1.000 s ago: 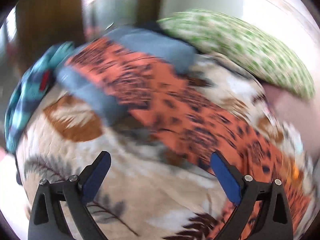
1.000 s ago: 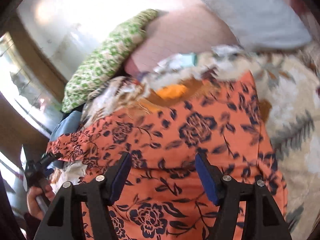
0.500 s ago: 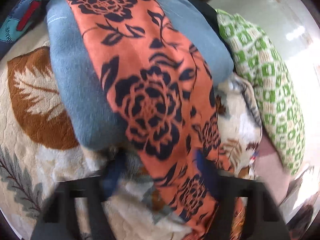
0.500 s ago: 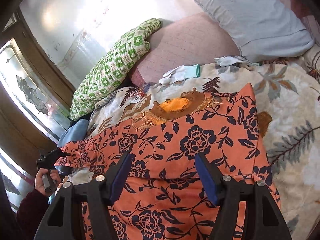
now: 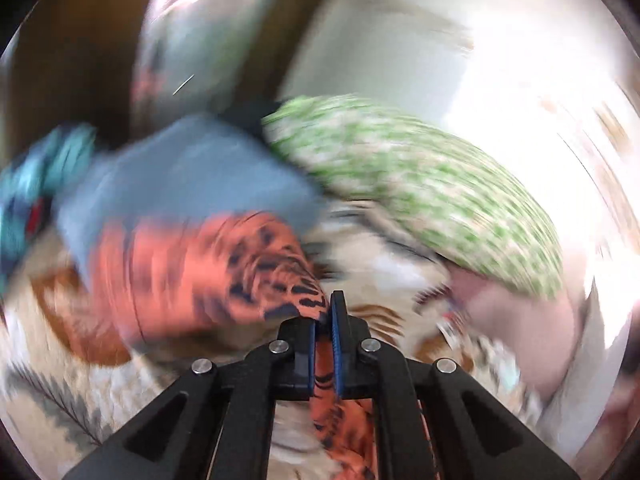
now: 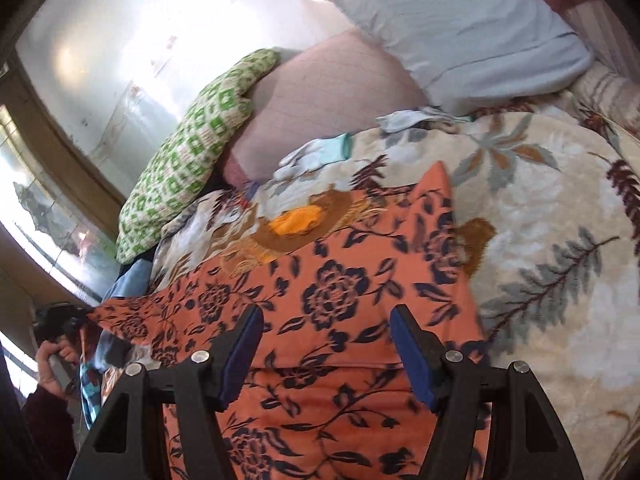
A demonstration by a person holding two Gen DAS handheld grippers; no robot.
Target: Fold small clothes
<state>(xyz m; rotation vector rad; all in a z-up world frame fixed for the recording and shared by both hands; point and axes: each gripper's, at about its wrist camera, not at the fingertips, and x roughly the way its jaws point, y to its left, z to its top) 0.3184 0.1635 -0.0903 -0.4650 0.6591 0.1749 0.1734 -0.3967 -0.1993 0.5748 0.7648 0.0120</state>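
Bedding fills both views: a floral blanket (image 6: 540,208) covers the bed, with a green pillow (image 6: 188,152) and a grey pillow (image 6: 460,28) near its head edge. Your left gripper (image 5: 323,344), wide apart a second ago, has clamped together on an end of the orange garment (image 6: 332,292) and lifted it off the blue cloth (image 5: 192,176) at the bed's left edge. You now have a hold, so I judge a fold can start. Your right gripper (image 6: 326,354) hangs with jaws apart over the garment's middle, gripping nothing. The garment lies spread across the blanket, one end raised at the left. No containers show.
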